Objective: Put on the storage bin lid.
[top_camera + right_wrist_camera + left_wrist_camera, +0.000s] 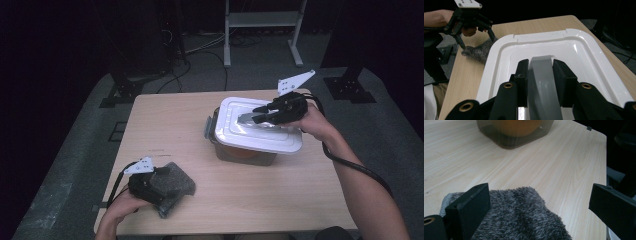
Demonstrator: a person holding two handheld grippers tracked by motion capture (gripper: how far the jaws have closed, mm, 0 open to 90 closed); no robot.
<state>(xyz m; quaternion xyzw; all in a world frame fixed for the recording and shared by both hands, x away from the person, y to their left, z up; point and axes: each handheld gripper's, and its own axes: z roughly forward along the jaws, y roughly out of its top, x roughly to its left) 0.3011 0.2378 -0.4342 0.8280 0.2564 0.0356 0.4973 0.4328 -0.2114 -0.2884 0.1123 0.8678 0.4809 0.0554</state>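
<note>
- Nearest the person, at the table's front left corner, the left gripper (162, 186) sits low over a folded grey fluffy cloth (175, 187). In the left gripper view its jaws stand wide apart, one on each side of the cloth (519, 217), with the pads clear of the pile; nothing is clamped.
- The cloth lies flat on the light wooden table (165, 130), well apart from the box.
- Farther back, right of centre, stands a clear plastic box (245, 152) with something orange (515, 126) inside it.
- A white lid (257, 125) rests on top of the box, slightly skewed, its edge overhanging on the right.
- The right gripper (256, 113) reaches over the lid from the right side. Its jaws are drawn narrow and pinch the grey handle (544, 82) that rises from the lid's middle; in the right gripper view both pads (522, 82) press flat against the handle's sides.
</note>
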